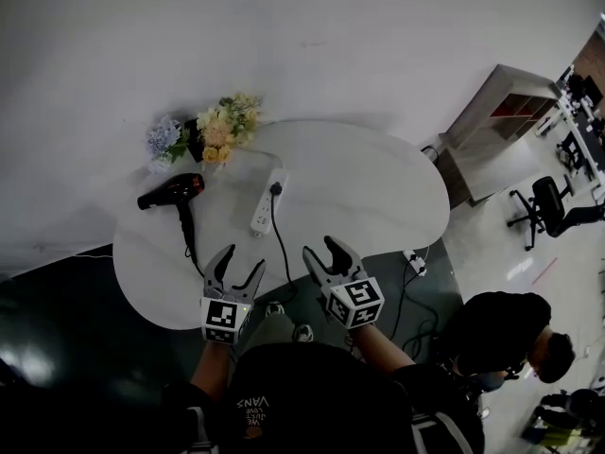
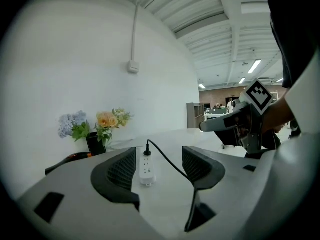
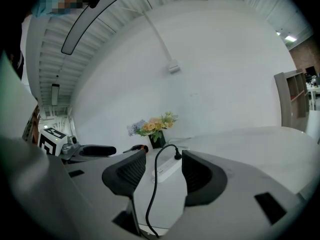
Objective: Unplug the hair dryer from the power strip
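White and rounded, the bench (image 1: 378, 187) fills the middle of an open-plan office, its near edge just ahead of the person wearing the head camera. Over that edge hang the left tongs (image 1: 241, 261) and the right tongs (image 1: 321, 250), side by side but apart, both aimed across the bench top. Both stand open and grip nothing. In the left gripper view the left tongs (image 2: 159, 156) frame the power strip (image 2: 146, 170) lying farther on. In the right gripper view the right tongs (image 3: 162, 159) are spread wide, with a black cord (image 3: 152, 194) seen between the pads and held by neither.

In the head view that cord (image 1: 282, 244) runs up the bench between the two tongs to a black plug (image 1: 275, 188), seated in the far end of the white power strip (image 1: 266, 201), which lies near the middle of the bench. To the strip's left, and apart from it, the black hair dryer (image 1: 173, 191) lies on its side with its handle toward the near edge.

Behind both, at the far rim, stand pale blue, peach and yellow flowers (image 1: 222, 126) in a dark vase (image 1: 194, 140), close to a plain white wall (image 1: 378, 36). Off to the right are a shelf unit (image 1: 492, 130), a black office chair (image 1: 544, 206) and a dark-clothed person (image 1: 506, 324) on the office floor.
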Demonstrator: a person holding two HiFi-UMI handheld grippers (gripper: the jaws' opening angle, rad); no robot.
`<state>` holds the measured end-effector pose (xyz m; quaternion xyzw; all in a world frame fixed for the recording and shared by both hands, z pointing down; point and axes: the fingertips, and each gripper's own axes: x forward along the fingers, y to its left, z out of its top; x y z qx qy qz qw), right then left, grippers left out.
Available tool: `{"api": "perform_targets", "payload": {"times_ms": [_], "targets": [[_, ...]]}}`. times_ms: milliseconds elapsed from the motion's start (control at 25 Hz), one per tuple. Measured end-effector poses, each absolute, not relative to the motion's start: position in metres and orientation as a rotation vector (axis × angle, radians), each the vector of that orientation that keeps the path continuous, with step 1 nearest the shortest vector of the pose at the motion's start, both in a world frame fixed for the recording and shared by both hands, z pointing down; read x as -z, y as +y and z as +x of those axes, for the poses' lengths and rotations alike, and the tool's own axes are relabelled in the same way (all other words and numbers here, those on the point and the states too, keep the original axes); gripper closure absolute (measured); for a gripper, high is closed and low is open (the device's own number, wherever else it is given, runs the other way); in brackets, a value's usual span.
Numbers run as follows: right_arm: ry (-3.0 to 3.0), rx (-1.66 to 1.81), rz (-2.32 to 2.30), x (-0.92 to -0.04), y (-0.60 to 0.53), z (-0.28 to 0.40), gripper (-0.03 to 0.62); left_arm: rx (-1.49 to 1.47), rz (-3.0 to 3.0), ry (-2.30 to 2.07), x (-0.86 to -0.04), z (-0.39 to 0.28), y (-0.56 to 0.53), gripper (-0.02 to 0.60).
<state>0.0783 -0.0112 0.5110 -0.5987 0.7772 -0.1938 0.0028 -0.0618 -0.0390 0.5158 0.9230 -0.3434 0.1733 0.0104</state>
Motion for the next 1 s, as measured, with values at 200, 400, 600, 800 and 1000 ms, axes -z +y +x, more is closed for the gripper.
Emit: {"api": "perform_targets", "payload": {"times_ms": [200,400,600,800,1000], "targets": [[2.421,0.638,-1.921,-0.522,-0.042,0.082,0.387,-0.586,2.877,-1.014,-0.532,-0.058,-0.074,0.291],[2.395,0.643,-1.975,-0.53,-0.07,0.084,0.387,-0.659,2.887,-0.948,-0.548,-0.053,-0.108,0.29],[2.369,0.645,-2.033,-0.538,-0.092,0.082,0.387,-0.671,2.885,-0.83,-0.569,-0.046,-0.128,0.29],[2.358,0.655,-2.075,-0.545,-0.107,0.083,0.387,-0.732,2.9,-0.77,-0.577,-0.037,-0.145,0.288],[2.37,0.679,-2.078,-0.556,-0.119,0.08,0.387,-0.781,2.853,-0.717,-0.6,-0.029,-0.152,0.276]]}}
